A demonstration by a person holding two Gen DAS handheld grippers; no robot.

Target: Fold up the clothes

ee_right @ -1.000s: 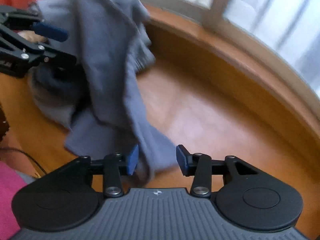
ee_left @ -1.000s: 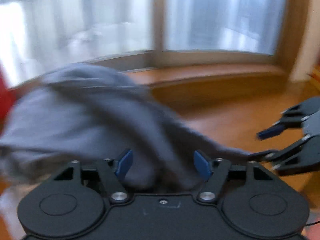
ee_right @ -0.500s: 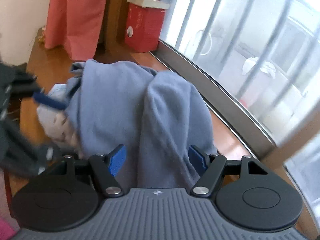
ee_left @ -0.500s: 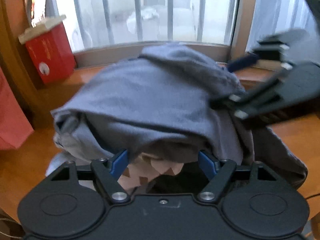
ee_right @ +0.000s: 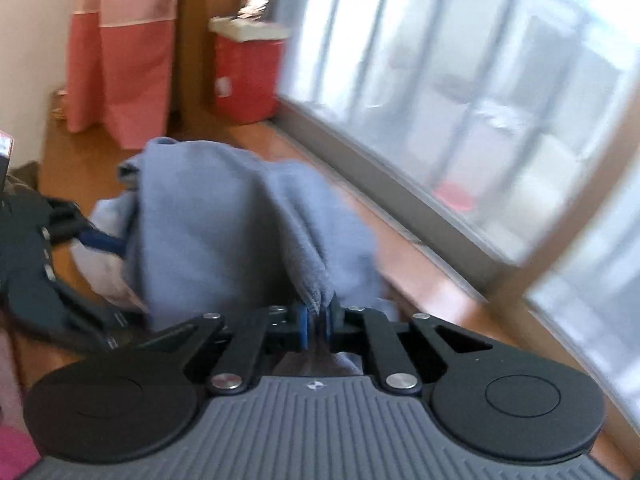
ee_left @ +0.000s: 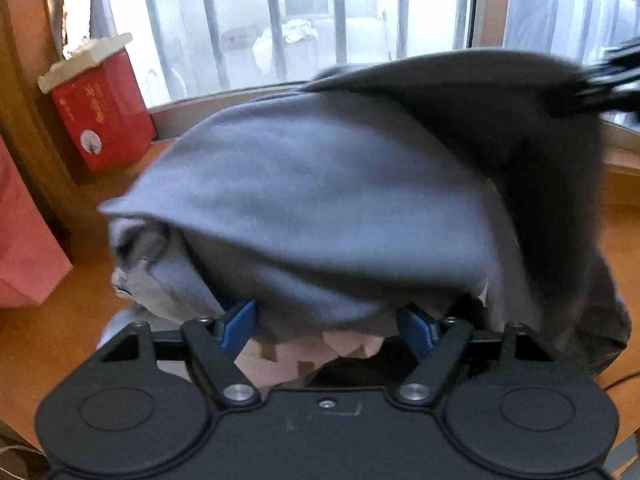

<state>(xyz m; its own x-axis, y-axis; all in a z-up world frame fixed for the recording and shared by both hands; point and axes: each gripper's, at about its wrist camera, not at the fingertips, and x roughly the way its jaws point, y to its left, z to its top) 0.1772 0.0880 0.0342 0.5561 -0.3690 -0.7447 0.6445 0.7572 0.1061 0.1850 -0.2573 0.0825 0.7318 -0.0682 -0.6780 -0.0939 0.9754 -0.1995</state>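
- The right gripper [ee_right: 318, 322] was closing, its blue pads pinching a bunched fold of the grey garment [ee_right: 224, 224].
- The left gripper [ee_left: 328, 322] stood with fingers wide apart, the cloth heaped just ahead of the tips and drooping between them, unpinched.
- The garment lay mounded on the wooden floor [ee_right: 420, 280] beside the window [ee_right: 460, 100], stretched taut from the pinch away toward the red box [ee_left: 102, 112]; its true long axis could not be told.

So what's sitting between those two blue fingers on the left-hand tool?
In the left wrist view, the grey-blue garment drapes between the left gripper's open fingers, over a pale patterned cloth.
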